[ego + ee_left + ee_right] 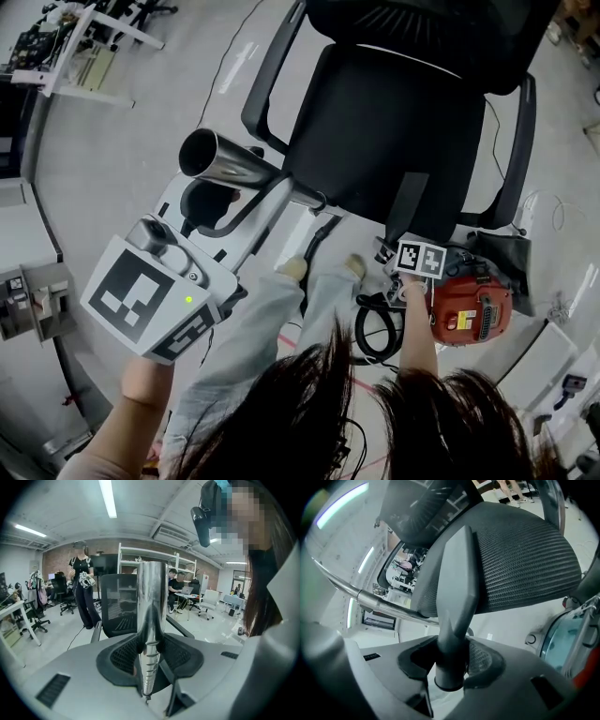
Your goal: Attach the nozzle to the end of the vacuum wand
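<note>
The chrome vacuum wand (pixel 214 157) points its open end up toward me in the head view. My left gripper (pixel 225 199) is shut on it just behind that end. In the left gripper view the wand (pixel 151 606) stands upright between the pads, with the left gripper (pixel 150 654) clamped on it. The grey tapered nozzle (pixel 410 206) is at the right, against the chair seat's front edge. My right gripper (pixel 398 248) is shut on its round collar. In the right gripper view the nozzle (pixel 457 597) rises from the right gripper (pixel 452 662), and the wand (pixel 370 601) crosses at the left, apart from the nozzle.
A black mesh office chair (pixel 375 122) fills the middle between the two grippers. The red vacuum body (pixel 473 309) and its black hose (pixel 375 326) sit on the floor by my right hand. A white rack (pixel 84 47) stands far left. One person (pixel 82 590) stands and another (pixel 176 588) sits beyond the chair.
</note>
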A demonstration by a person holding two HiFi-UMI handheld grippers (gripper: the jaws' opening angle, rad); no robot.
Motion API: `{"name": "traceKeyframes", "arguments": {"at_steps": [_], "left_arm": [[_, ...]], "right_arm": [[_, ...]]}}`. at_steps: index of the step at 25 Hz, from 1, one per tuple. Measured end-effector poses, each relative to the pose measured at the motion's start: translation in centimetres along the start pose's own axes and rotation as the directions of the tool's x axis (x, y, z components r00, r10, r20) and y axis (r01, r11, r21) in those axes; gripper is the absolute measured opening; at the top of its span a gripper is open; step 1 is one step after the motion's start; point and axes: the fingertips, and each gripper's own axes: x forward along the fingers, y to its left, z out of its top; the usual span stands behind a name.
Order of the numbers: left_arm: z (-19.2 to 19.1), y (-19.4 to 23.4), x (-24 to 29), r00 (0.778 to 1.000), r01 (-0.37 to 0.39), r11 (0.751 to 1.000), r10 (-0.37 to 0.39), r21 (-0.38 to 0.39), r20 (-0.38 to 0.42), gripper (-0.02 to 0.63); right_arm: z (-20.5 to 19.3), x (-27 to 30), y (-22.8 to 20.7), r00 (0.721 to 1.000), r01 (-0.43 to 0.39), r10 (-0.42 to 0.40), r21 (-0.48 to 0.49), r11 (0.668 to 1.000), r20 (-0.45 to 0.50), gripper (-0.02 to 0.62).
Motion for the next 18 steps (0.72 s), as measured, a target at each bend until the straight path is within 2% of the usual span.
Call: {"name": "traceKeyframes", "arguments": {"at_steps": [18], "left_arm": [[-0.2, -0.1, -0.1, 1.000, 0.019, 0.999, -0.018, 0.029, -0.014, 0.153]], "right_arm": [[-1.6, -3.3, 2.5, 0.995, -0.024, 0.011, 0.122, 0.992, 0.102, 0.176]]}}
